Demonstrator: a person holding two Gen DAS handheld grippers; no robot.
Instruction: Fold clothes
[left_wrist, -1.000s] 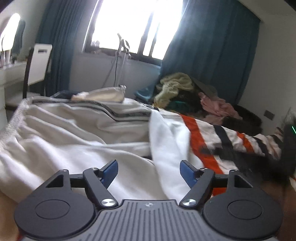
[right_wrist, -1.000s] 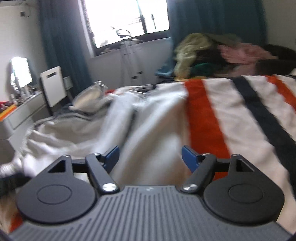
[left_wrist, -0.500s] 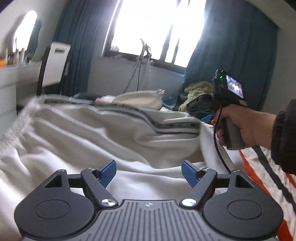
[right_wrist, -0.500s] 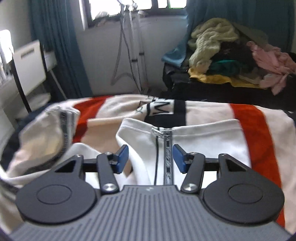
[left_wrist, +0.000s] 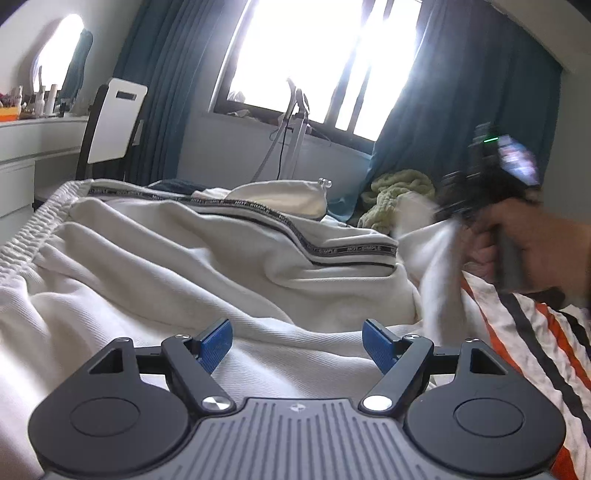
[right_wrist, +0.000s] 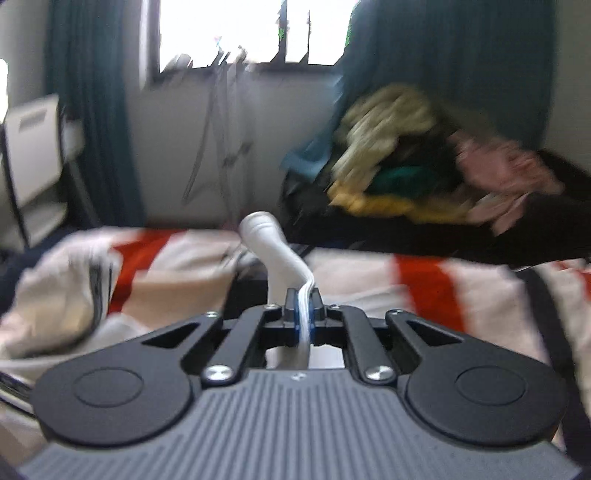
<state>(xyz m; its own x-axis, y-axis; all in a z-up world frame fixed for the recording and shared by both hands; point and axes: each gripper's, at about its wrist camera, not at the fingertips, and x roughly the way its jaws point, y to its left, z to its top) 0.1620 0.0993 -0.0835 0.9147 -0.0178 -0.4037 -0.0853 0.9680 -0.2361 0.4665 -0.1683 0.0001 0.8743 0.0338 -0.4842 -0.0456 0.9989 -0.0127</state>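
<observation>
A white jacket (left_wrist: 177, 258) with black lettered stripes lies spread on the striped bedspread (left_wrist: 532, 332). My left gripper (left_wrist: 297, 341) is open and empty, low over the jacket's near part. My right gripper (right_wrist: 303, 301) is shut on a fold of the white jacket (right_wrist: 273, 247) and holds it lifted above the bed. In the left wrist view the right gripper (left_wrist: 491, 192) shows blurred at the right with white cloth hanging from it.
A pile of mixed clothes (right_wrist: 413, 158) lies beyond the bed under the blue curtain (left_wrist: 461, 103). A white chair (left_wrist: 110, 122) and a white desk (left_wrist: 33, 140) stand at the left. A metal stand (left_wrist: 295, 122) is by the window.
My right gripper has shut on the jacket's edge near the zipper and lifted it. My left gripper has stayed open and shifted slightly over the jacket.
</observation>
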